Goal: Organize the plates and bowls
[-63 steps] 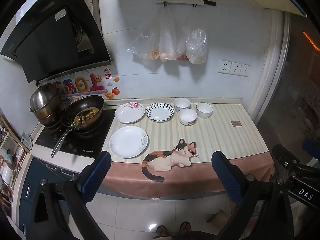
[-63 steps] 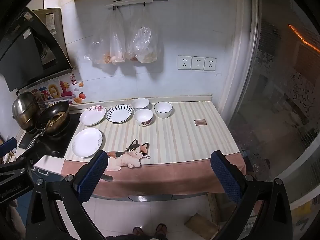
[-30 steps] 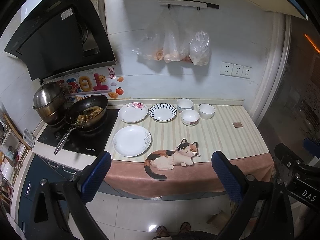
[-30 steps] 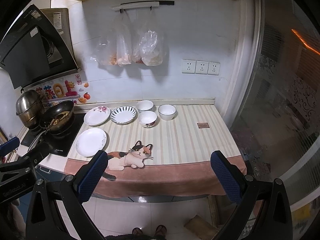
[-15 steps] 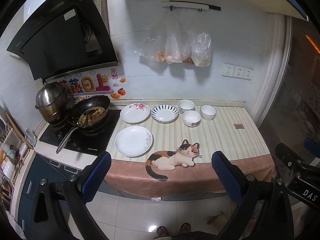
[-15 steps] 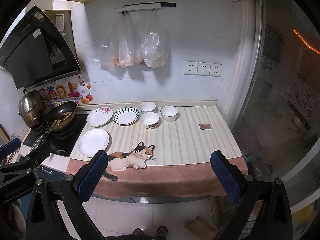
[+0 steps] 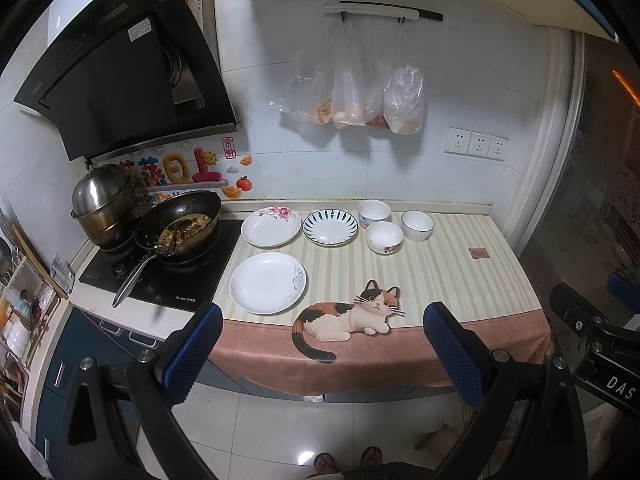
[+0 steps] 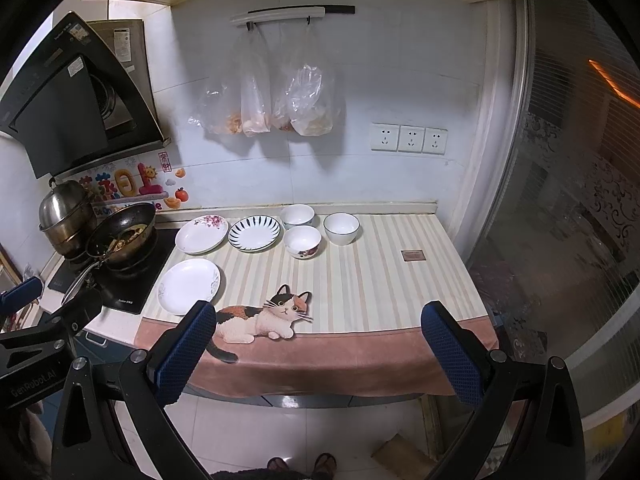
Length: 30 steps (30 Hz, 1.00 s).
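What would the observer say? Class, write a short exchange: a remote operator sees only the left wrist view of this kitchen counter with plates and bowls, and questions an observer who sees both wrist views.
Operator: My view shows only a corner of the right hand-held gripper. Is it open?
Observer: Yes. In the right wrist view the right hand-held gripper has its blue pads spread wide, with nothing between them.
Operator: Does that camera catch my left hand-held gripper?
Observer: Yes. The left hand-held gripper shows low at that view's left edge, in front of the stove, with "GenRobot.AI" printed on its body.
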Each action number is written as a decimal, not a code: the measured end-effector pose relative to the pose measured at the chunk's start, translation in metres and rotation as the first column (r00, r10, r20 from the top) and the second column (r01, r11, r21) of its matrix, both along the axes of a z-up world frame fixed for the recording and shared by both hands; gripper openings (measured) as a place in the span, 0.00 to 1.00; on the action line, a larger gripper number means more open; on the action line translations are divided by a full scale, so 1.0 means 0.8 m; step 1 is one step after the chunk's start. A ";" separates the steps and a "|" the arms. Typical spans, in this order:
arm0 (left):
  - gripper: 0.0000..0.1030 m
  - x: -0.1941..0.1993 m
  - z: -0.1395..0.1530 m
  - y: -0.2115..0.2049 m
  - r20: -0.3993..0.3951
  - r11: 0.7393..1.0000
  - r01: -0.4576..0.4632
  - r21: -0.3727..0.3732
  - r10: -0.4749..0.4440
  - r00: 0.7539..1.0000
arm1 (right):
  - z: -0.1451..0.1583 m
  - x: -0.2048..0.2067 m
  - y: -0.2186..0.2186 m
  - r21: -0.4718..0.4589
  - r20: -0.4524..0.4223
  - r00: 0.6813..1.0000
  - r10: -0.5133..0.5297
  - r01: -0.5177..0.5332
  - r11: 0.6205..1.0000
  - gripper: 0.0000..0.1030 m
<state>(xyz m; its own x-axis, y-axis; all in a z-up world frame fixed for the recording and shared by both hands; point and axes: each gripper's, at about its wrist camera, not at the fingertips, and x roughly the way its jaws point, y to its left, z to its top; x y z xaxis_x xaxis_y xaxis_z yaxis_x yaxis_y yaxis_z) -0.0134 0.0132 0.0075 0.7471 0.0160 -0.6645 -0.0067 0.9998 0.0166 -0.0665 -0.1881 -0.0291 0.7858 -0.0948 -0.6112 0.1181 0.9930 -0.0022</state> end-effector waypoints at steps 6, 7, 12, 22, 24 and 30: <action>1.00 0.003 0.002 0.004 -0.006 1.000 -0.005 0.001 0.005 1.000 | -0.001 0.000 0.001 -0.001 -0.002 1.000 0.004 -0.004 1.000 1.00; 1.00 0.005 0.002 0.005 -0.007 1.000 -0.007 0.000 0.007 1.000 | -0.001 0.002 0.002 -0.001 -0.003 1.000 0.006 -0.006 1.000 1.00; 1.00 0.008 -0.001 0.008 -0.005 1.000 -0.011 0.001 0.011 1.000 | -0.002 0.004 0.005 -0.001 -0.003 1.000 0.008 -0.008 1.000 1.00; 1.00 0.008 -0.003 0.008 -0.003 1.000 -0.010 0.001 0.010 1.000 | -0.005 0.011 0.014 0.002 -0.007 1.000 0.010 -0.010 1.000 1.00; 1.00 0.008 -0.004 0.006 -0.004 1.000 -0.011 0.002 0.011 1.000 | -0.006 0.015 0.017 0.006 -0.010 1.000 0.009 -0.009 1.000 1.00; 1.00 0.030 -0.015 0.027 0.014 1.000 -0.011 -0.002 0.011 1.000 | -0.015 0.029 0.022 0.064 0.040 0.999 0.018 -0.021 0.998 1.00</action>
